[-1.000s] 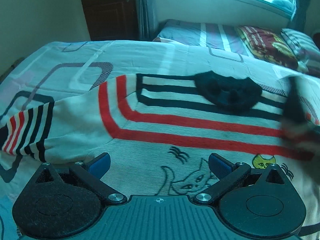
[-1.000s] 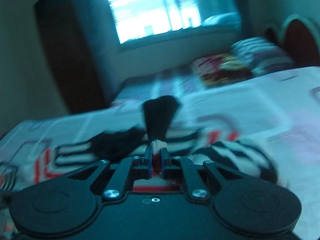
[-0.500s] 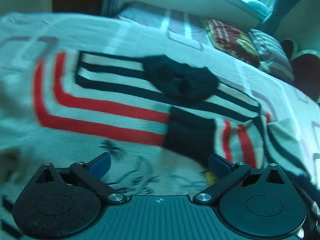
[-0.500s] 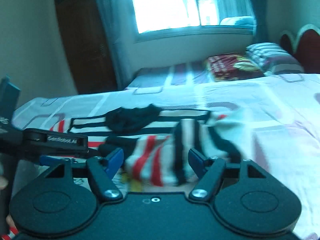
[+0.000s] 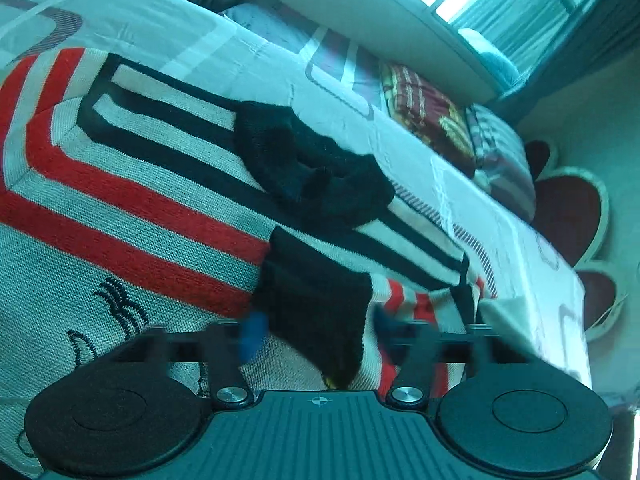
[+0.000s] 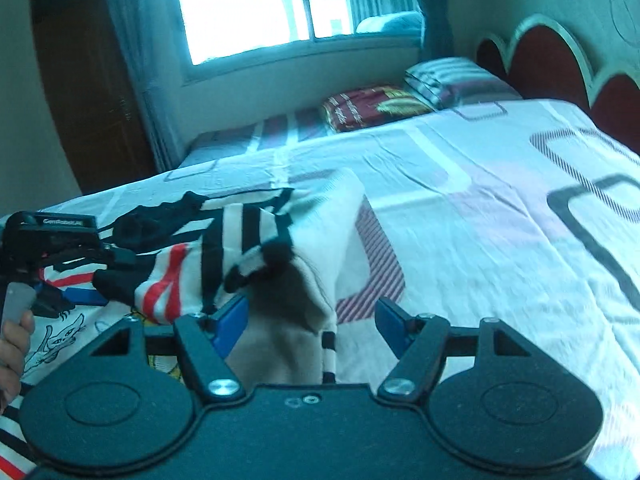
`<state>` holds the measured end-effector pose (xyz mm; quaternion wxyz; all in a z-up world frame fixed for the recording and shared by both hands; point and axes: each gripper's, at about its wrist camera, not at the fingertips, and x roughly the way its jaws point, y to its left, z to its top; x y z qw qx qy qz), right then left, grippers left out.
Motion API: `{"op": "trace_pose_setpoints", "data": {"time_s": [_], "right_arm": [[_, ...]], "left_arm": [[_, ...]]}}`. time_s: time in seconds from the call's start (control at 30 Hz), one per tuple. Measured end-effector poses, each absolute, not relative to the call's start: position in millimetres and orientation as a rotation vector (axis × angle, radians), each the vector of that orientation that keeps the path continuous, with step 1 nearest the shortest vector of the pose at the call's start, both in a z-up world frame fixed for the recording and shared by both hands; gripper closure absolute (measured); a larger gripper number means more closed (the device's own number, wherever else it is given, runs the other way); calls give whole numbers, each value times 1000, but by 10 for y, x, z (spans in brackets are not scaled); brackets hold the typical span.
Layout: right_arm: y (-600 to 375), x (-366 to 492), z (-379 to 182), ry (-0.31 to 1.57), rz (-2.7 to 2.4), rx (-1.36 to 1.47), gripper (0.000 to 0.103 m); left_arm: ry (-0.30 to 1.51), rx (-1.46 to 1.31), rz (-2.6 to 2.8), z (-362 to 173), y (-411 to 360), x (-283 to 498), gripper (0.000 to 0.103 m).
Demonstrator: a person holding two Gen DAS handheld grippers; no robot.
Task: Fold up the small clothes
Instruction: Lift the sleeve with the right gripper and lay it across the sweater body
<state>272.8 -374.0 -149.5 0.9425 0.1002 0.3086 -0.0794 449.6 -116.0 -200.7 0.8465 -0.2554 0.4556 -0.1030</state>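
Observation:
A cream knit sweater with red and black stripes, cat drawings and a black collar lies flat on the bed. One sleeve is folded across its chest, ending in a black cuff. My left gripper hovers low over that cuff. Its jaws are closing with the cuff between the blurred blue pads, and I see no firm pinch. In the right wrist view the left gripper is at the far left. My right gripper stands open over the sweater's bunched cream side, gripping nothing.
The sweater rests on a white bedsheet with grey and purple rectangles. Pillows and a dark red cloth lie at the far end, by a red scalloped headboard. A person's hand holds the left gripper's handle.
My right gripper let go of the sleeve cuff, opened and drew back to the right. The sleeve now lies across the sweater. My left gripper dropped toward the cuff and its jaws narrowed.

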Motion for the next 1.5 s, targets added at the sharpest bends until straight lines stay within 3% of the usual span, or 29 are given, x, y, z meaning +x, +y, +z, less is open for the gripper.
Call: {"op": "trace_pose_setpoints", "data": {"time_s": [0.03,0.17,0.33,0.37,0.43,0.5,0.8,0.93,0.97,1.07,1.23,1.5], "right_arm": [[-3749,2734,-1508,632,-165,208,34],[-3752,2777,-1565,643,-185,172,34],[-3683,2932,-1665,693,-193,123,37],[-3653,2968,-1684,705,-191,103,41],[-3616,3023,-1705,720,-188,87,58],[-3584,3089,-1723,726,-185,80,80],[-3703,3112,-1840,753,-210,140,85],[-3667,3087,-1798,781,-188,100,85],[-3677,3064,-1769,786,-181,99,84],[-3773,2904,-1610,739,-177,155,66],[-4007,3205,-1492,686,-203,253,66],[-4056,4033,-1785,728,-150,275,65]], "left_arm": [[968,-548,-210,-2028,-1156,4512,81],[940,-561,-179,-2052,-1167,4511,92],[810,-555,-165,-1777,-1054,4400,93],[782,-558,-158,-1703,-987,4380,93],[714,-537,-126,-1556,-819,4315,93],[683,-520,-86,-1510,-656,4283,93],[811,-465,43,-2135,-366,4190,93],[805,-377,39,-2040,-425,4233,92],[787,-375,48,-1964,-389,4194,92],[736,-350,89,-1777,-294,4070,92],[737,-316,5,-1696,-461,4172,92],[802,-234,-13,-1972,-721,4413,92]]}}
